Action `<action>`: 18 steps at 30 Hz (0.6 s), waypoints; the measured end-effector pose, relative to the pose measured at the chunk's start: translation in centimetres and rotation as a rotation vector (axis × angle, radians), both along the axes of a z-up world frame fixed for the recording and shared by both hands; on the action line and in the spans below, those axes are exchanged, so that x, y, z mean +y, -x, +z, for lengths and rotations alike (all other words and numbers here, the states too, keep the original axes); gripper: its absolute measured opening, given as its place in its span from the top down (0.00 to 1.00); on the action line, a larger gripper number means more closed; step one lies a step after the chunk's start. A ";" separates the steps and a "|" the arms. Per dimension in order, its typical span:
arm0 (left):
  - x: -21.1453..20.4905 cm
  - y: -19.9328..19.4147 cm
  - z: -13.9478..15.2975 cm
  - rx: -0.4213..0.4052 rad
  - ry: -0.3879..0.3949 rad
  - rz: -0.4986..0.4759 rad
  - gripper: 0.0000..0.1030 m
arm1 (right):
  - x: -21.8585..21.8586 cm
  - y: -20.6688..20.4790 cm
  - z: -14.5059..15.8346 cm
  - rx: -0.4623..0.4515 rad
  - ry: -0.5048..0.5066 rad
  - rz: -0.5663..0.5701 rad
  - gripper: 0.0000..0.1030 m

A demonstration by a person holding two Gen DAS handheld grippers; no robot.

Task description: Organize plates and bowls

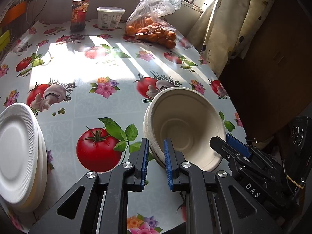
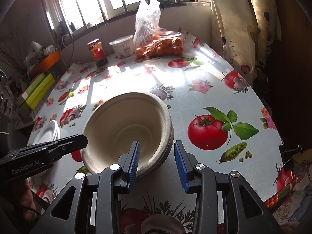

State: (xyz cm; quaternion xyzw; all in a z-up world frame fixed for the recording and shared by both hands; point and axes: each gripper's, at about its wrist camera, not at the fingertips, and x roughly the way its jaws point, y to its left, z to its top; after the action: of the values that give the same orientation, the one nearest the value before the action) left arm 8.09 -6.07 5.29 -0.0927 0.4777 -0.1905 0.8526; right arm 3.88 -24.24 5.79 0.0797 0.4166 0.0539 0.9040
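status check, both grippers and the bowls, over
Left gripper clamped on the bowl stack rim. Right gripper open astride the opposite rim, pads clear. Plate stack off to the side. Nothing in the way.

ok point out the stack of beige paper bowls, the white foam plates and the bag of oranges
stack of beige paper bowls (image 2: 124, 124), right wrist view, inner wall
white foam plates (image 1: 13, 154), left wrist view, top plate's centre
bag of oranges (image 1: 156, 31), left wrist view, fruit
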 end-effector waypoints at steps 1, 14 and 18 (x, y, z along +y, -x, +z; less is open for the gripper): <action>0.0 0.0 0.0 -0.001 -0.001 -0.001 0.84 | 0.0 0.0 0.0 0.000 -0.001 -0.001 0.63; 0.0 0.1 -0.6 -0.003 -0.003 -0.018 0.74 | -0.2 0.0 0.0 -0.004 -0.019 -0.014 0.52; 0.0 0.4 -0.7 -0.032 -0.019 -0.021 0.72 | -0.5 0.0 -0.2 -0.007 -0.035 -0.020 0.48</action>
State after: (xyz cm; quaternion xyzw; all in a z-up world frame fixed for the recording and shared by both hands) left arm 7.66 -6.09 4.64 -0.0765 0.4665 -0.1962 0.8591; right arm 3.85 -24.77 5.62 0.0995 0.4117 0.0524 0.9043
